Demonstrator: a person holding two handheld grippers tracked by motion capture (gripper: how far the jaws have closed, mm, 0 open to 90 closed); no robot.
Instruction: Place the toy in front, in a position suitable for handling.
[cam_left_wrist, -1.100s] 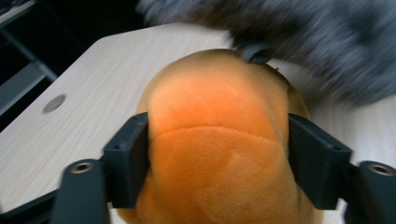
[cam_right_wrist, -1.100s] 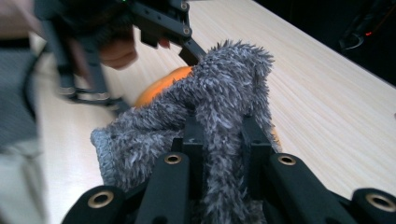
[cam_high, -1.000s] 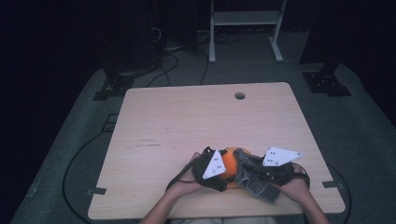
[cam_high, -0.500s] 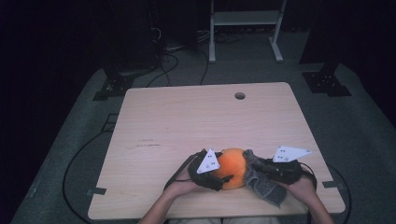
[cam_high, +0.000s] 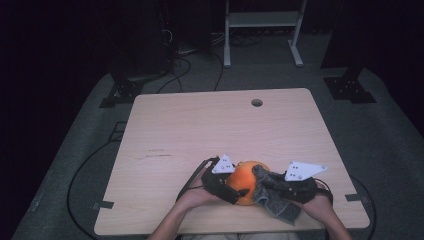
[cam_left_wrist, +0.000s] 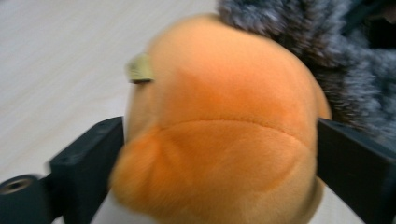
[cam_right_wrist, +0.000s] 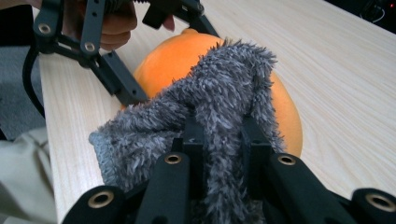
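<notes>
A: High view: one wooden table (cam_high: 200, 130), and near its front edge one orange plush ball (cam_high: 246, 176) between two grippers. The left gripper (cam_high: 234, 189) meets the ball from the left; the right gripper (cam_high: 264, 183) comes from the right with one grey fuzzy cloth (cam_high: 275, 202) draped against the ball.

B: What do the gripper views add?

A: Left gripper view: the ball sits between both black jaws, which have just been opening and stand wide, their pads at its two flanks; a small tan tag (cam_left_wrist: 140, 69) shows on the ball, and the grey cloth lies behind it. Right gripper view: the jaws are pinched narrow on a fold of the cloth, which lies over the ball's top.

B: Counts?

A: One ball, one cloth, two grippers, two hands.
</notes>
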